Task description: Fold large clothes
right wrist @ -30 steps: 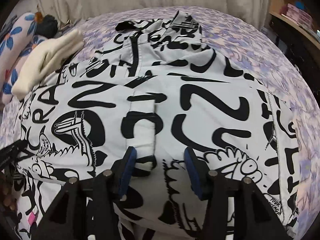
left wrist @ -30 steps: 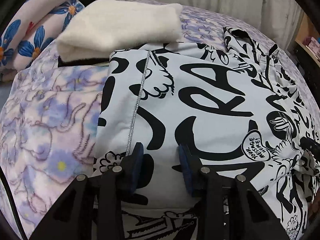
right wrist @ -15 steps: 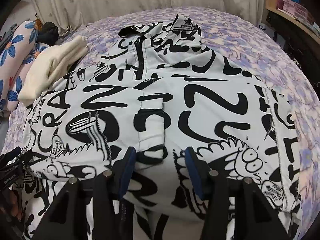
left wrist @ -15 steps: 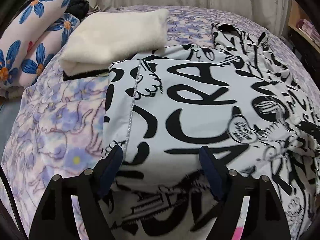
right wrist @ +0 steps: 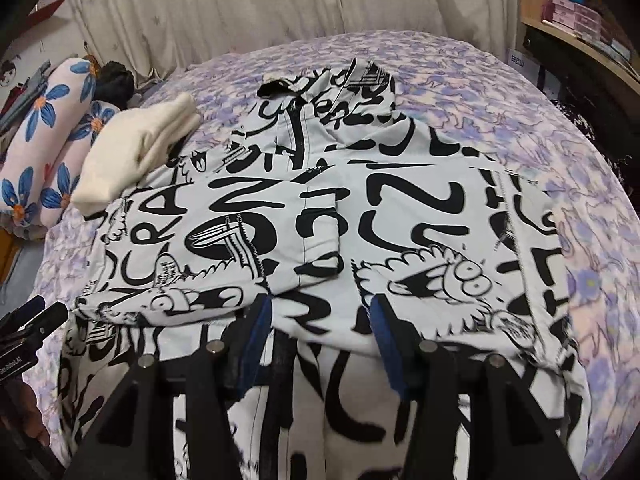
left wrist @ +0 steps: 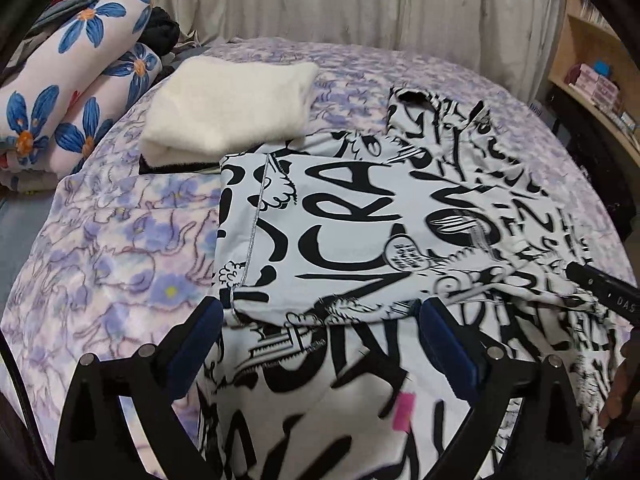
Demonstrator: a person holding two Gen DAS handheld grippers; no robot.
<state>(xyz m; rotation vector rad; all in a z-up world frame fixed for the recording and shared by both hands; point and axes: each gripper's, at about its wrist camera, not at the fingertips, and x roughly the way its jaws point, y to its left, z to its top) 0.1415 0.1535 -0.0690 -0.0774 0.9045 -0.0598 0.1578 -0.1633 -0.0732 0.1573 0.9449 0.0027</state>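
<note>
While hovering with blue-padded fingers [left wrist: 198, 326] spread wide and gripping nothing, sitting just above the near part of the printed garment [left wrist: 360, 216]; left gripper [left wrist: 320, 332] framing the dropped edge of the upper layer [left wrist: 304, 320], pads apart from the cloth as far as can be told; right gripper [right wrist: 320, 332] likewise standing open, its fingers [right wrist: 256, 332] parted over the same doubled edge near the middle, holding nothing.

Lying across the purple floral bedspread [left wrist: 120, 248], black-and-white garment spreading flat with one part laid back over the rest; collar end [right wrist: 320, 84] pointing away toward the curtain [right wrist: 240, 8]; lower layer running out under both grippers toward the near edge of the bed. Resting just beside the garment's far left corner, folded cream blanket [left wrist: 228, 108] touching or slightly overlapping it; floral bolsters [left wrist: 72, 80] stacking farther left; shelf with boxes [right wrist: 576, 20] standing at the right.

Judging the step: finishing one fold, with the release done and the next grasp not yet made. Calling next for lowering both grippers onto an edge or corner of the doubled cloth, pinching both layers together, then carrying them over evenly; risking a skewed fold if only the top layer gets caught.
</note>
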